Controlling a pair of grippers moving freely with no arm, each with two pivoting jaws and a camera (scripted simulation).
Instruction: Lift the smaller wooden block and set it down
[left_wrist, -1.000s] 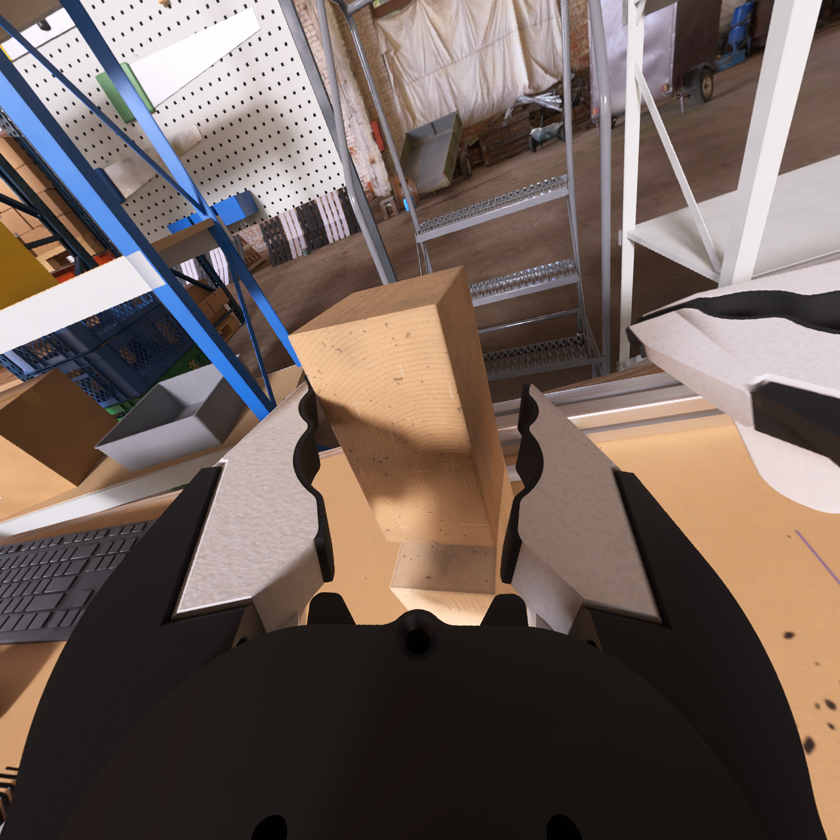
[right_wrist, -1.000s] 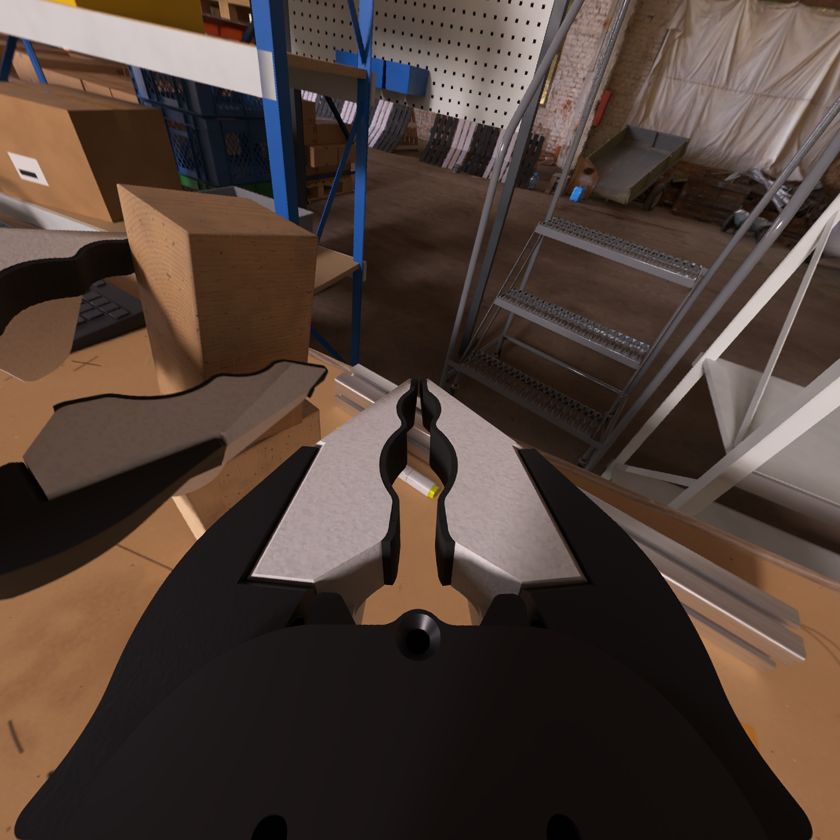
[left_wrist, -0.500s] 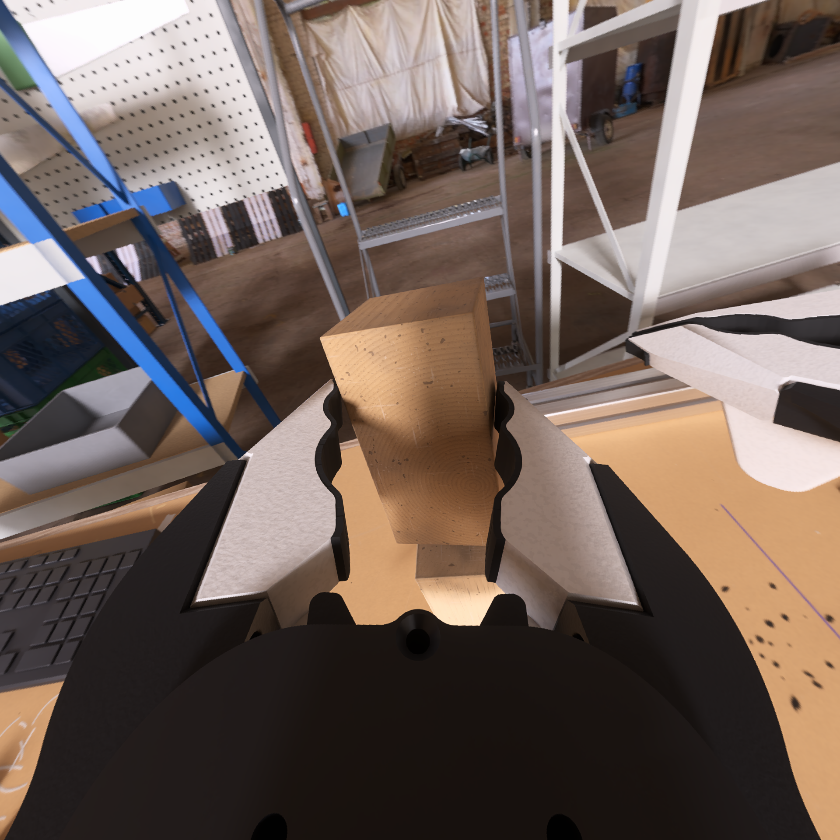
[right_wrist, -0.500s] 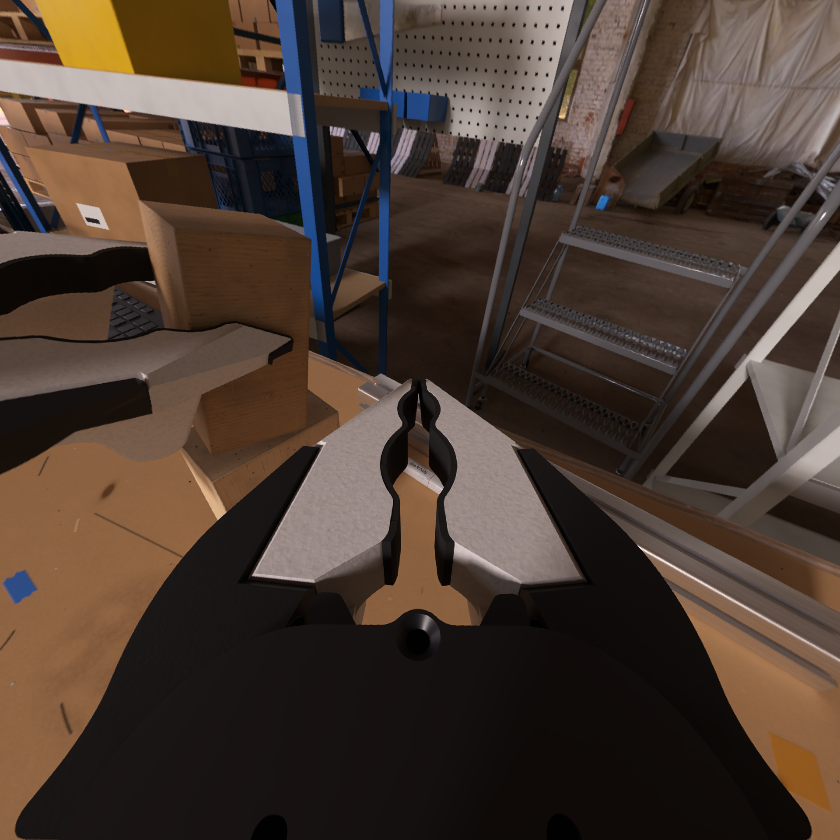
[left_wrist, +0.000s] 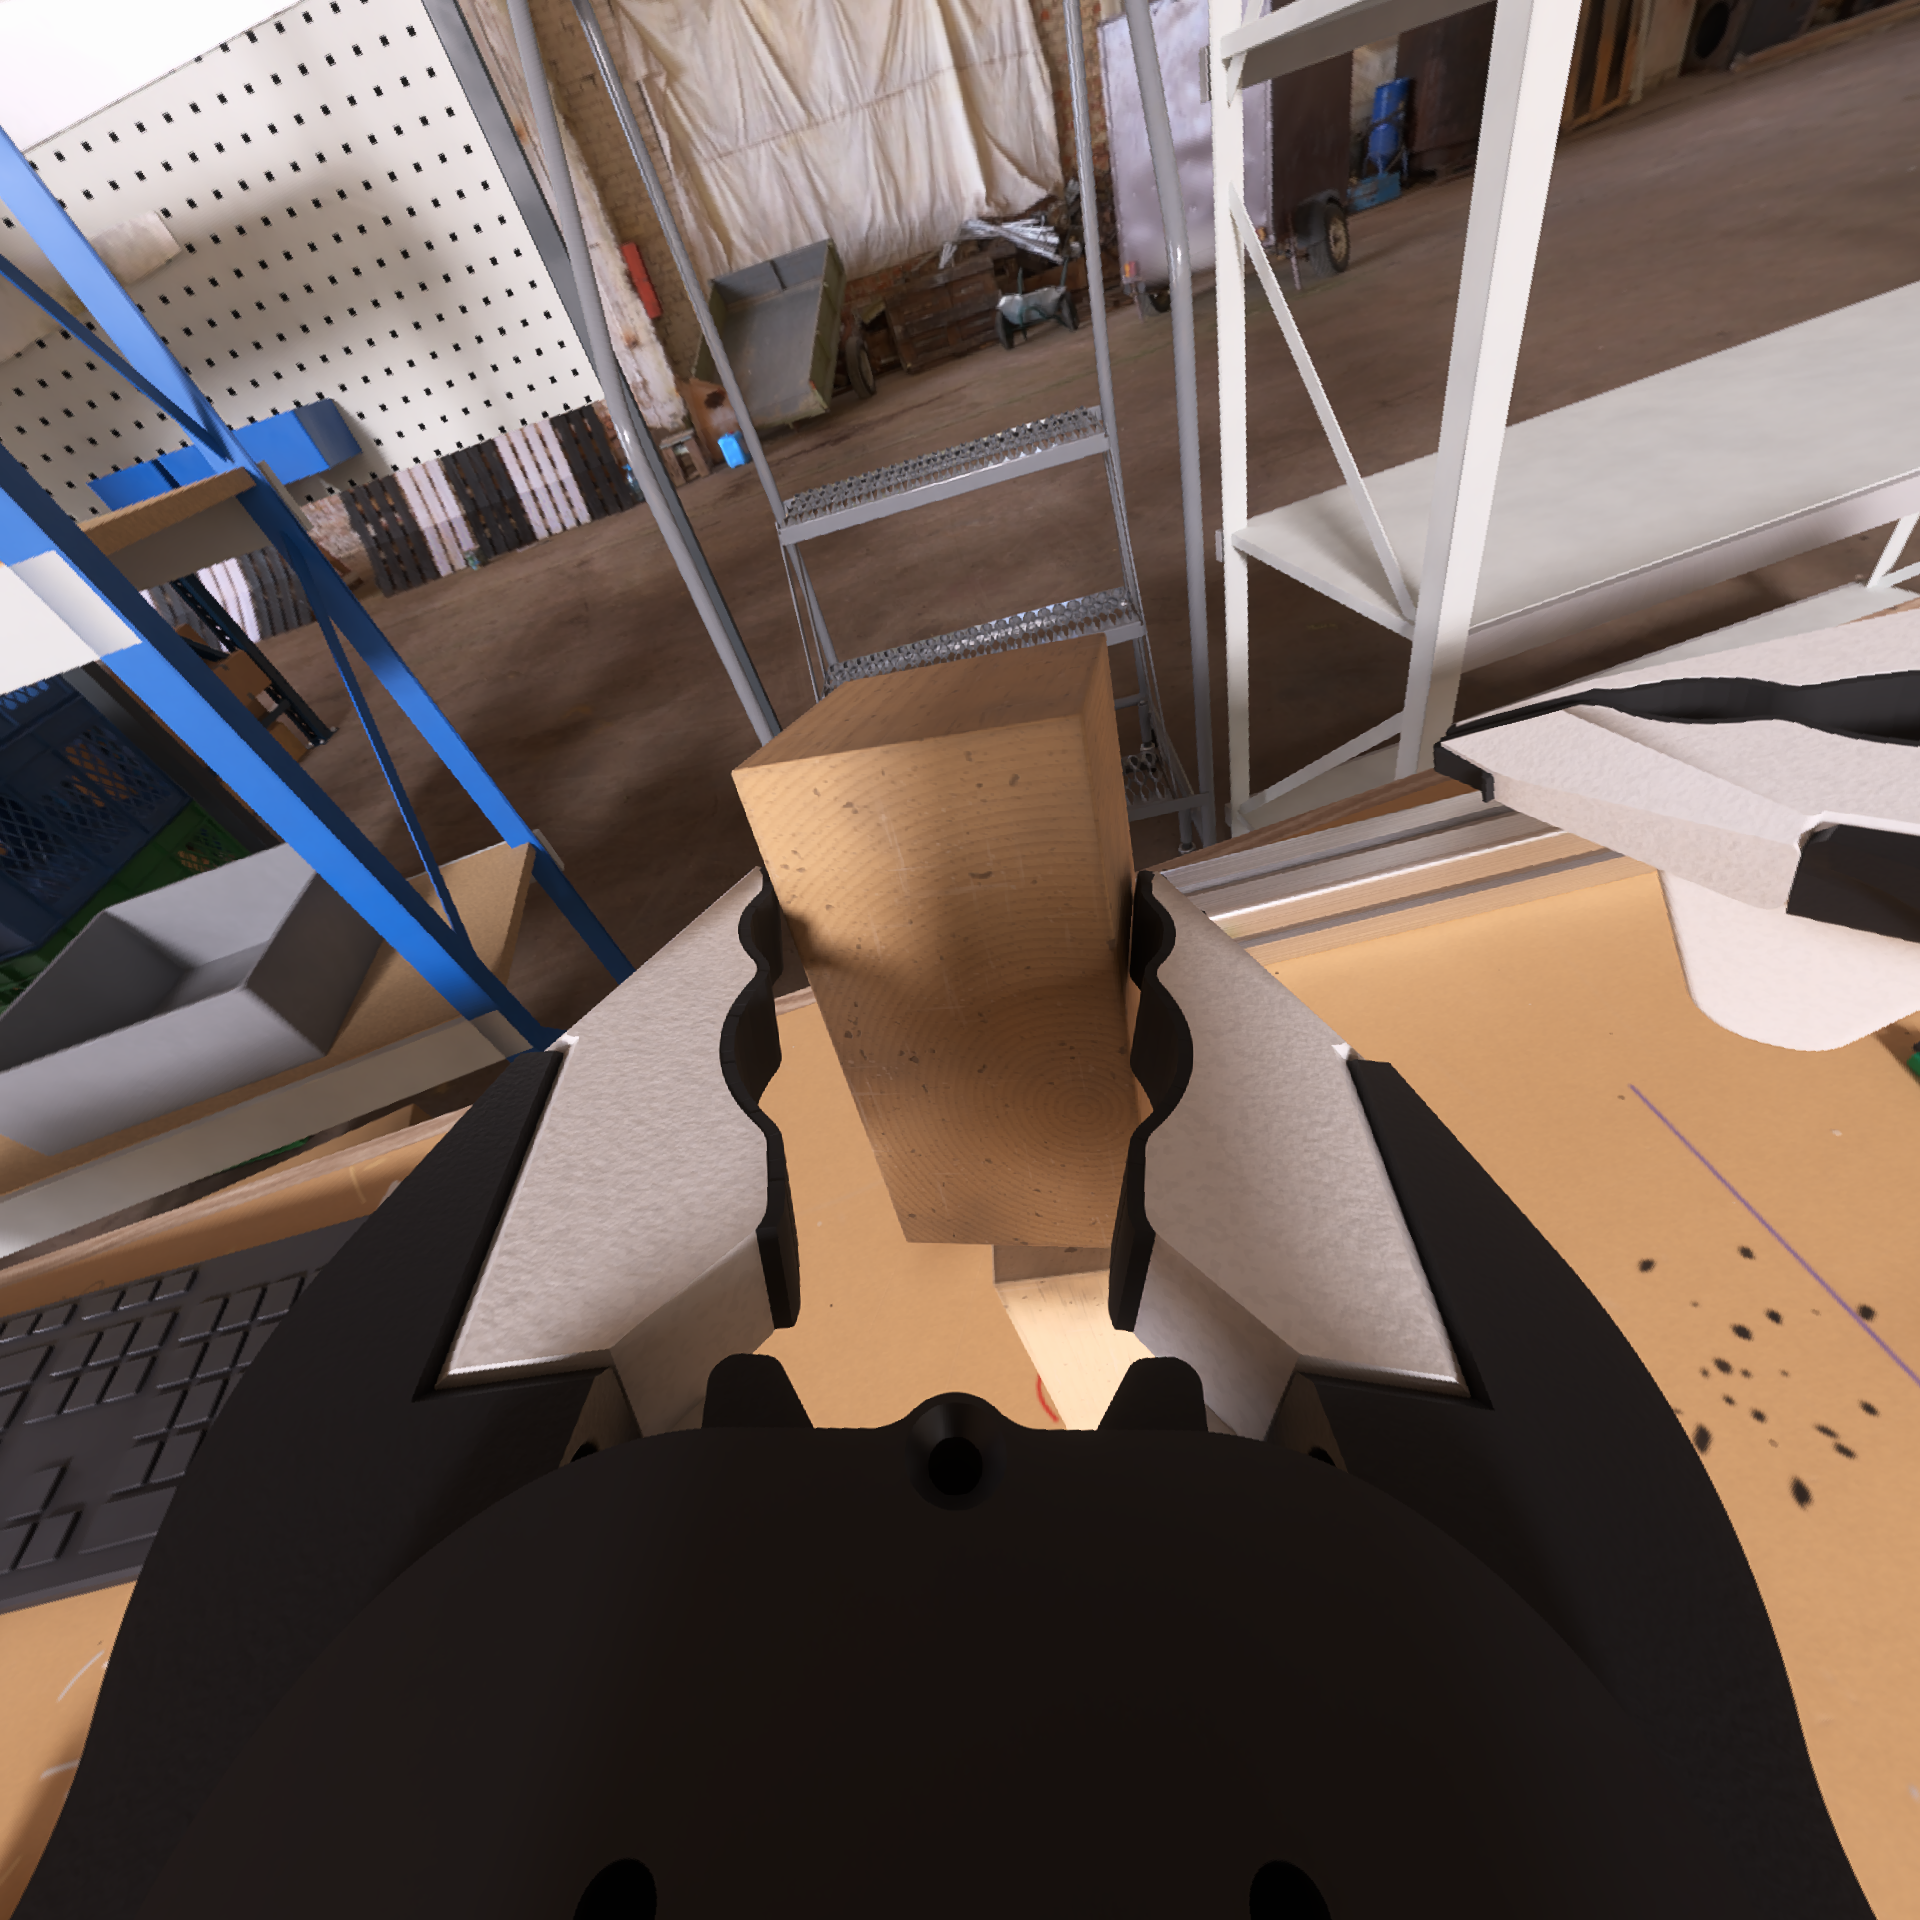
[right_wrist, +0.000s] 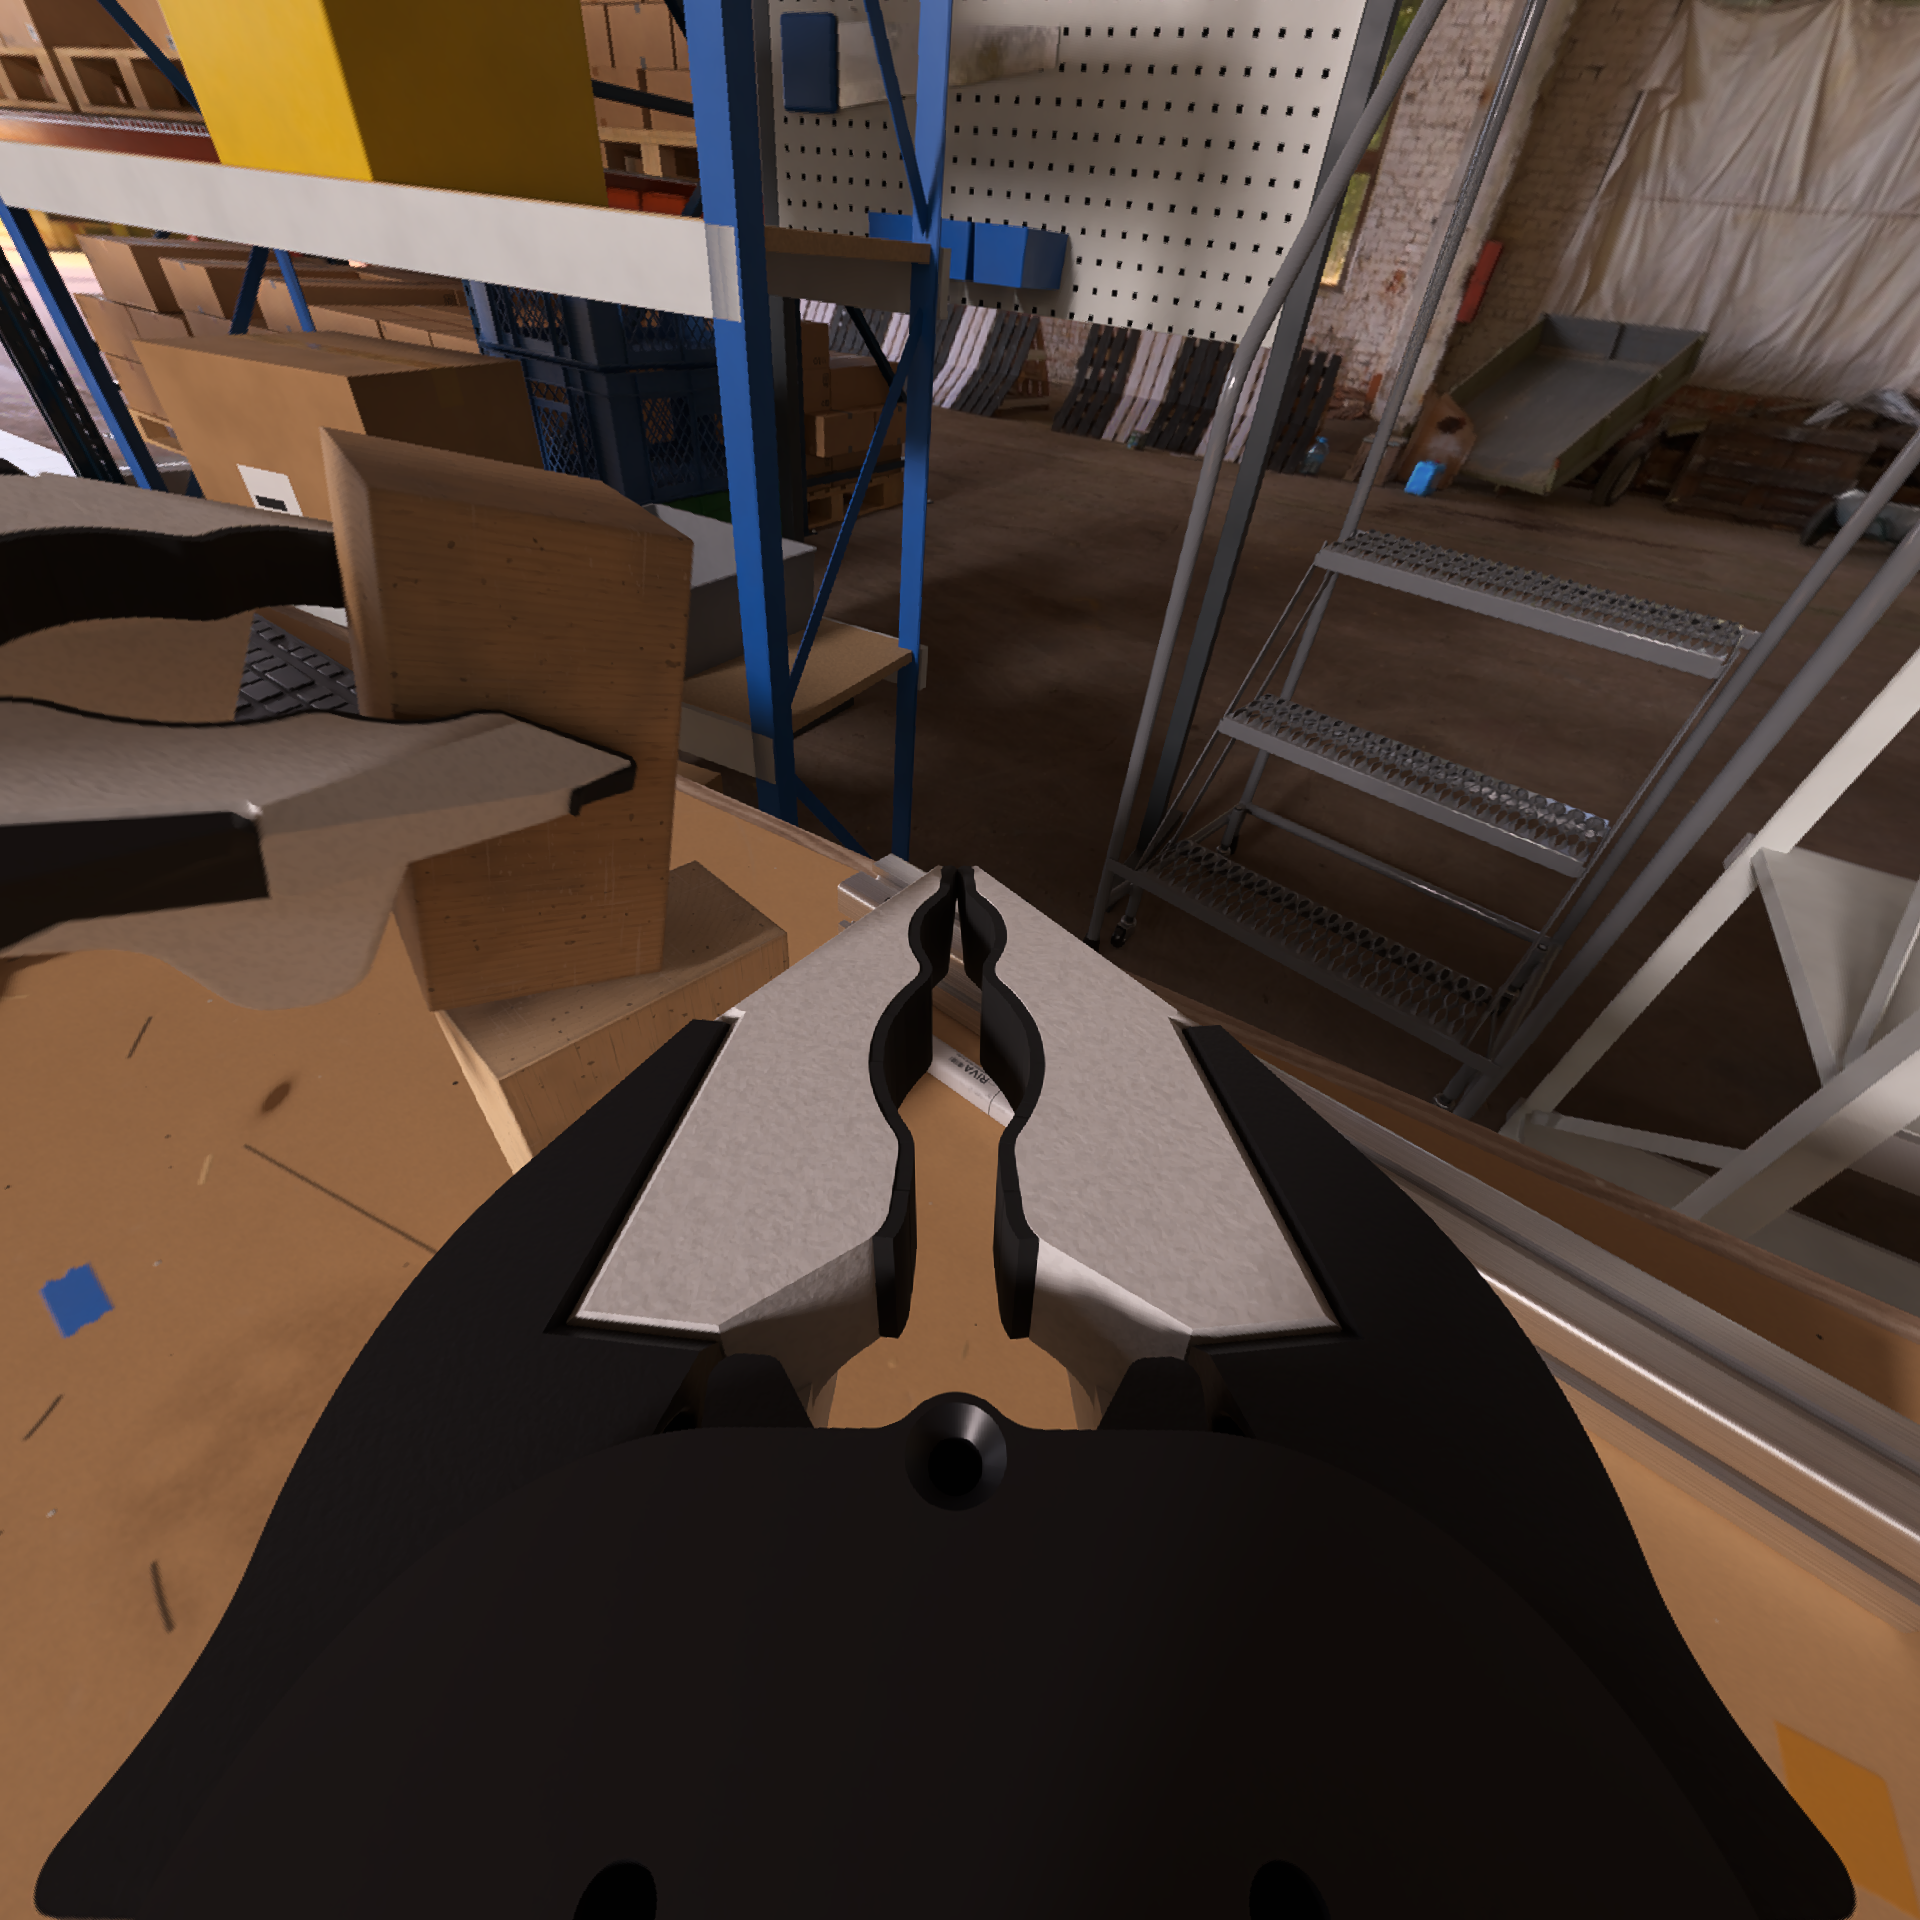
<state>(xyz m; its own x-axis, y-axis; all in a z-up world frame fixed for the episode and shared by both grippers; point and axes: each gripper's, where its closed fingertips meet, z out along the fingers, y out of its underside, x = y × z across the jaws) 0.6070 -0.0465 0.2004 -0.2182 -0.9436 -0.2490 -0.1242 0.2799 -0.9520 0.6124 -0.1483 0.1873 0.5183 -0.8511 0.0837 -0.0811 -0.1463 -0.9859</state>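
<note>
— Wooden and tall, the smaller block (left_wrist: 951, 966) fills the centre of the left wrist view, pinched between the left gripper (left_wrist: 951, 904)'s fingers, tilted above the larger block (right_wrist: 623, 1023).

— Touching it?

— In the right wrist view its lower edge looks to meet the larger block's top; I cannot tell for sure.

— And the right gripper (right_wrist: 956, 883)?

— Lower centre, fingers pressed nearly together, holding nothing, above the tan tabletop (right_wrist: 208, 1247).
</note>
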